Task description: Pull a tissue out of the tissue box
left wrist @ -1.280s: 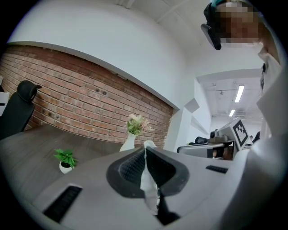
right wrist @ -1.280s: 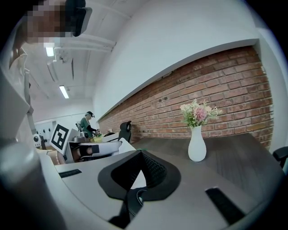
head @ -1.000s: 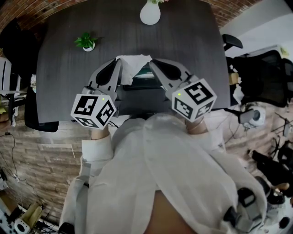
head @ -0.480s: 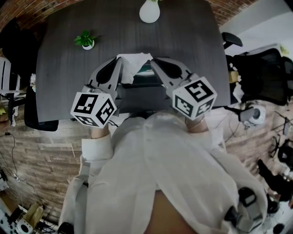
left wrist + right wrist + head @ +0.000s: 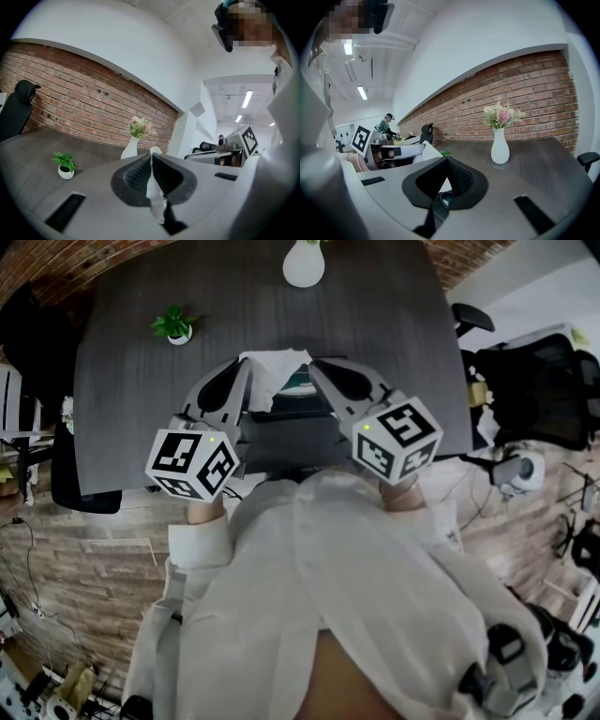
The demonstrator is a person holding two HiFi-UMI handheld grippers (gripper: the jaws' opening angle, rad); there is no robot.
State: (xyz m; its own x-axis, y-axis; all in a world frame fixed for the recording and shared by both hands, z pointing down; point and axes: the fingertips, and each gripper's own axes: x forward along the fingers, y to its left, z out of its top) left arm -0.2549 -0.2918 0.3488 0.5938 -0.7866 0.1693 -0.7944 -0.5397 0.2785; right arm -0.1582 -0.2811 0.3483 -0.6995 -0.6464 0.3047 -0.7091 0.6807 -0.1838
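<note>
Two grippers are in view, the left gripper (image 5: 242,371) and the right gripper (image 5: 317,368). Each carries one marker cube (image 5: 192,463), which makes two cubes in all. There is one tissue (image 5: 272,369) and one tissue box (image 5: 302,388). The single dark table (image 5: 394,324) also bears one white vase (image 5: 304,265) of flowers and one small potted plant (image 5: 174,326). One black chair (image 5: 75,486) stands at the table's left edge; the dark chairs on the right cannot be counted surely.

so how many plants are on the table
2: a small green potted plant toward the table's far left, and a white vase of flowers at its far edge, centre.
</note>
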